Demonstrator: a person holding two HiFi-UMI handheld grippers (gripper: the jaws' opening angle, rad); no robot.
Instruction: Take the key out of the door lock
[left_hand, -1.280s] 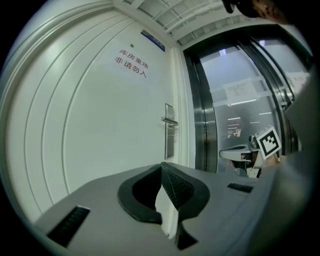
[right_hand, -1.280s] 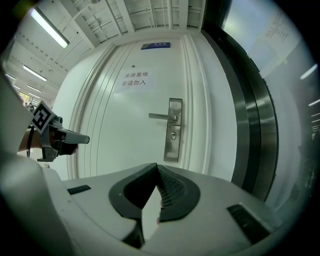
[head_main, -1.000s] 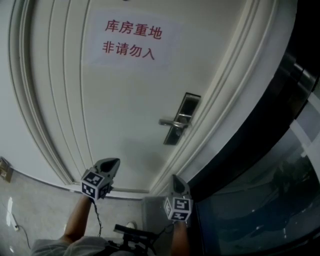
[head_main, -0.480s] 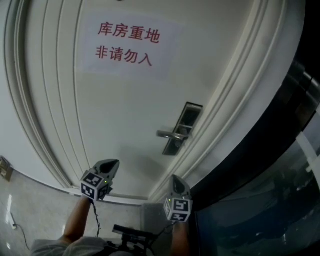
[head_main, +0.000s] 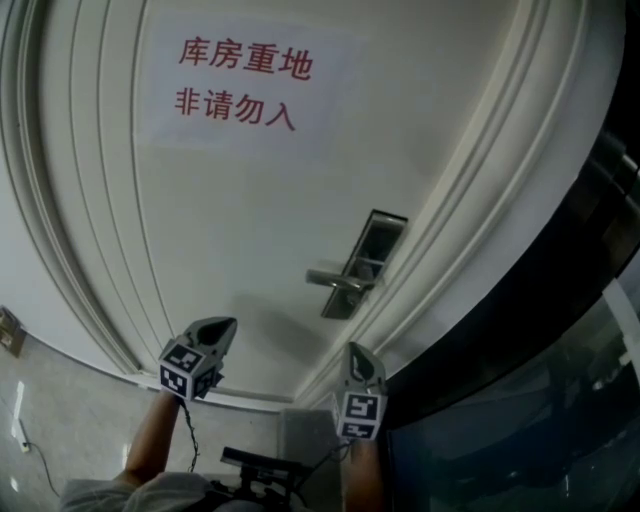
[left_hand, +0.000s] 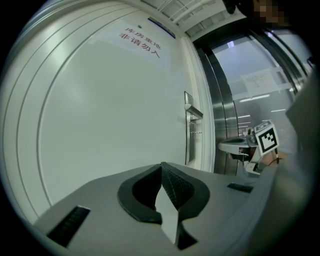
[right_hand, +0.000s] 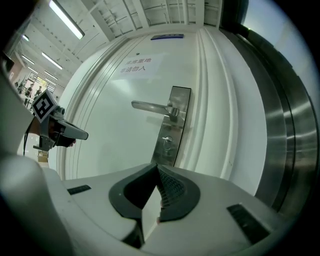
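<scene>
Scene at the door. My left gripper (head_main: 222, 328) and right gripper (head_main: 360, 356) are both held level, on the near side of a white door (head_main: 250, 220) and well apart from it. The left gripper faces the door's plain panel. The right gripper stands further right, close to the moulded frame (head_main: 470, 190).

Grippers. In the left gripper view my jaws are closed tip to tip with nothing between them. In the right gripper view the jaws are likewise pressed together and empty. Each gripper carries a marker cube (head_main: 185, 368) at its near end.

Lock. A metal lock plate (right_hand: 172, 125) is fixed at the right side of the door, beside the frame. Its lever handle (right_hand: 150, 106) points left. The key (right_hand: 167, 141) sits in the cylinder below the handle, on the far side of my right gripper and almost straight ahead of it. It is too small to read clearly in any view; I take the round piece there for the key's head. Neither gripper touches it.

Surroundings. A paper sign (head_main: 240, 85) with red characters is stuck high on the door, left of the lock plate. A dark glossy panel (head_main: 560, 330) runs along the right of the frame. A pale floor (head_main: 60, 420) lies at the near left.
</scene>
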